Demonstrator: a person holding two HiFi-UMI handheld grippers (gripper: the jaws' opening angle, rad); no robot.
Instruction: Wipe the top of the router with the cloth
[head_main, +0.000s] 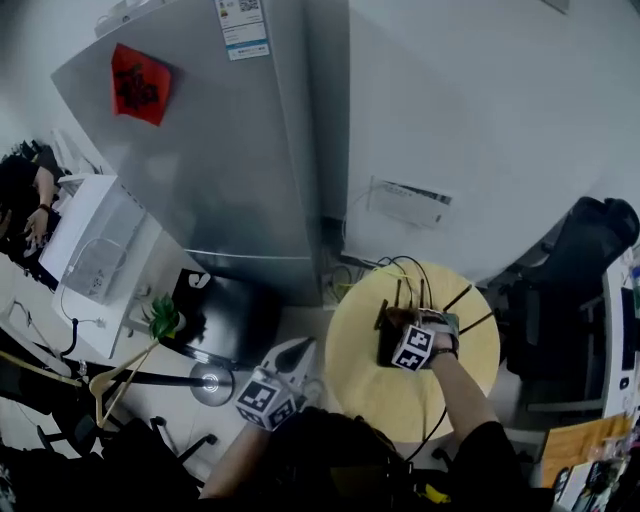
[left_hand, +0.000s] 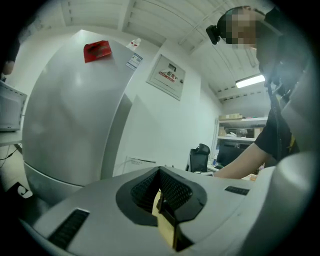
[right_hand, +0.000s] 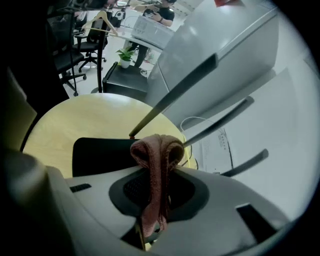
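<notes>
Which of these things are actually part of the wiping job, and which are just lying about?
In the job: pink cloth, held by the right gripper; black router; round table under it.
Lying about: fridge, potted plant, hanger, office chair, shut left gripper.

Looks like an office to me; black swivel chairs (right_hand: 67, 50) at the upper left of the right gripper view; a person (head_main: 25, 200) sat at a white desk (head_main: 80, 220) at the head view's left edge; shelves (left_hand: 240, 122) and a strip light (left_hand: 250, 80) at the right of the left gripper view; big grey fridge (head_main: 230, 150) against the wall.
</notes>
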